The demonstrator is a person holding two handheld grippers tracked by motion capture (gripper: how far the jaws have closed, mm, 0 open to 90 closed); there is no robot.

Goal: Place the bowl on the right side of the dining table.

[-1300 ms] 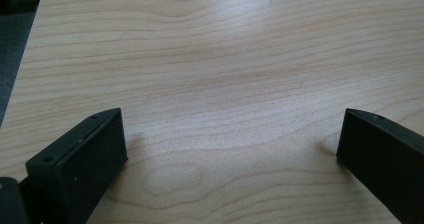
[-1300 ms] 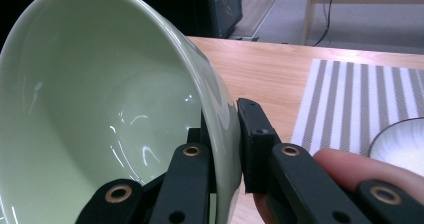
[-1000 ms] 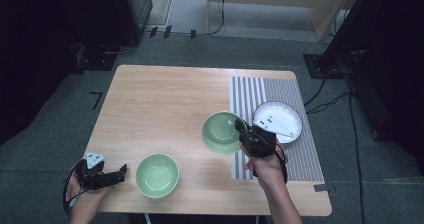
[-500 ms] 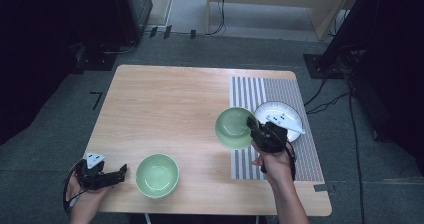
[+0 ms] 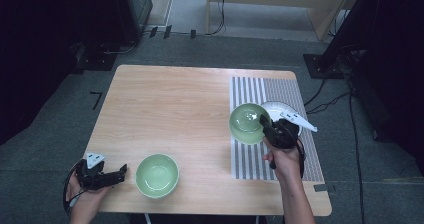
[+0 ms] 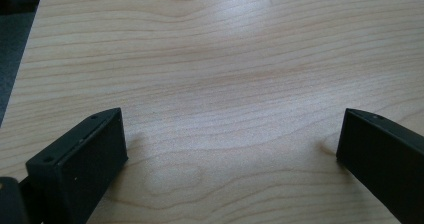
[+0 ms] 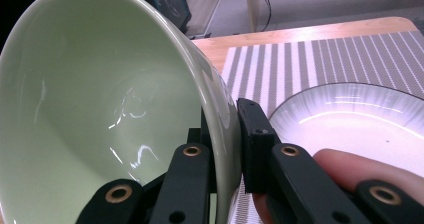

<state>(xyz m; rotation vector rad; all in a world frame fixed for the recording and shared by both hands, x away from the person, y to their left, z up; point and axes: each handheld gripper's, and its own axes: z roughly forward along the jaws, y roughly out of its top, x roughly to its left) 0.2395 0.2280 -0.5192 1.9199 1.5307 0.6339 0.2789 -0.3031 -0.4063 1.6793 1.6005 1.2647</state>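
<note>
- The counter (image 5: 165, 109) is pale wood, standing on grey carpet in a dim room with cables, dark stands and light wooden furniture beyond its far edge. It stretches bare ahead of the left hand-held gripper.
- The striped mat (image 5: 250, 91) lies under and ahead of the right hand-held gripper, most likely marking where the tableware belongs.
- The white plate (image 5: 280, 109) sits on the mat just beyond and to the right of the right hand-held gripper, with what looks like a white spoon (image 5: 299, 119) across its near edge. The right gripper view shows the plate's inside bare where it can be seen.
- The held green bowl (image 5: 246, 122) hangs to the left of the right hand-held gripper, tilted with its hollow turned sideways in the right gripper view. Gripping it by the rim is probably what tips it, and it seems bound for the mat or plate.
- The second green bowl (image 5: 157, 174) rests upright on the counter, just to the right of the left hand-held gripper, apparently waiting its turn.
- The right hand-held gripper (image 7: 225, 134) pinches the bowl's wall, one jaw inside and one outside.
- The left hand-held gripper (image 5: 122, 170) sits low at the counter's near corner, jaws spread wide with nothing between them.
</note>
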